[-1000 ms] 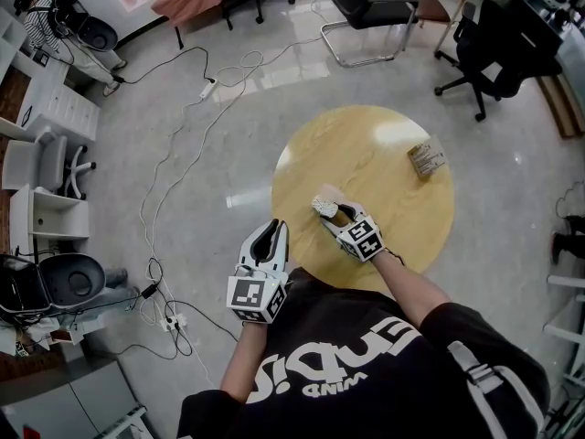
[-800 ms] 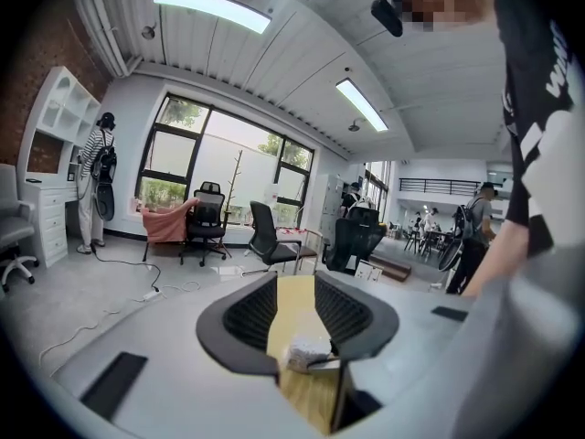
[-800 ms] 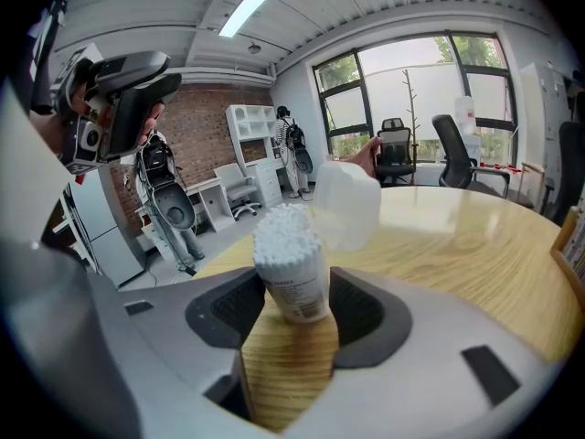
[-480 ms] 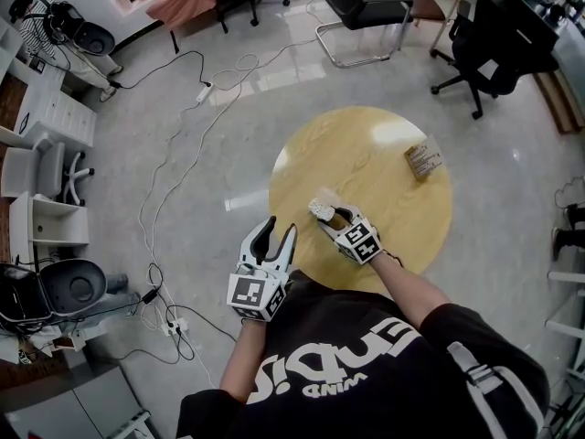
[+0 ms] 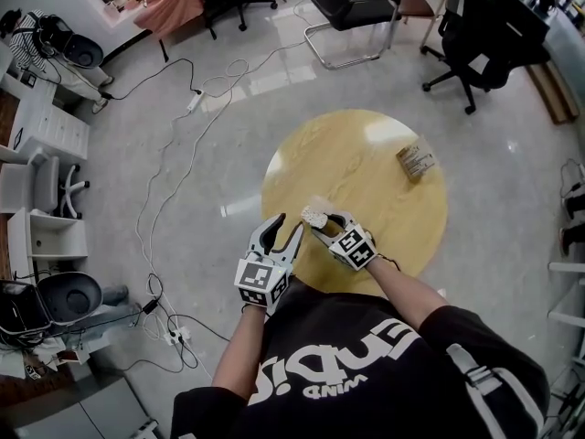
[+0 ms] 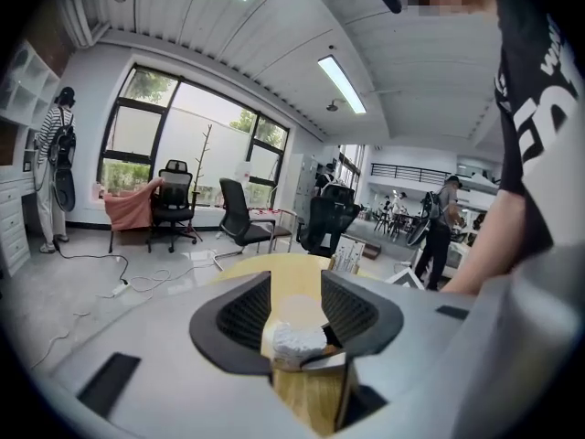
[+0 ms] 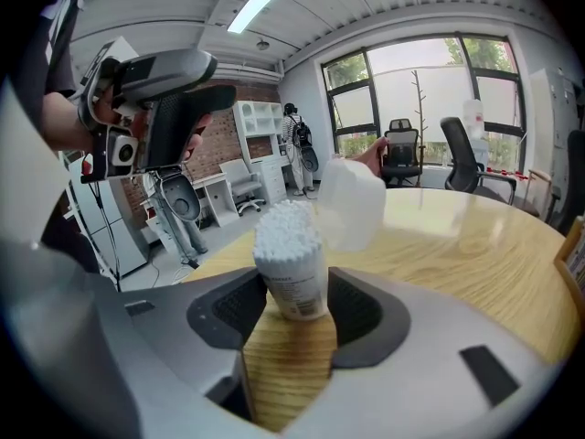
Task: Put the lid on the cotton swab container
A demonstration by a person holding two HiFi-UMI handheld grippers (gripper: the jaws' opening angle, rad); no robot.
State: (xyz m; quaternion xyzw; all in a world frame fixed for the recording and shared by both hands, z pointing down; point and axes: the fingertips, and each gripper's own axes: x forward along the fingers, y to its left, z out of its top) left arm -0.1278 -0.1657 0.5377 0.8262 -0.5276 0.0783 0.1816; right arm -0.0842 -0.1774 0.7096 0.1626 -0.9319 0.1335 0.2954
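In the head view, your left gripper [image 5: 280, 234] hangs at the near edge of the round table [image 5: 384, 199], its jaws just opened wide. Beside it, your right gripper [image 5: 325, 226] clamps the cotton swab container [image 5: 315, 218]. In the left gripper view, nothing sits between the spread pads. The white swab tips show beyond them. In the right gripper view, the container stands between the pads, with the translucent lid [image 7: 355, 201] just behind it.

Bright daylight and ceiling strips [image 6: 341, 84] — glare on table [image 5: 384, 133], fisheye-warped edges.
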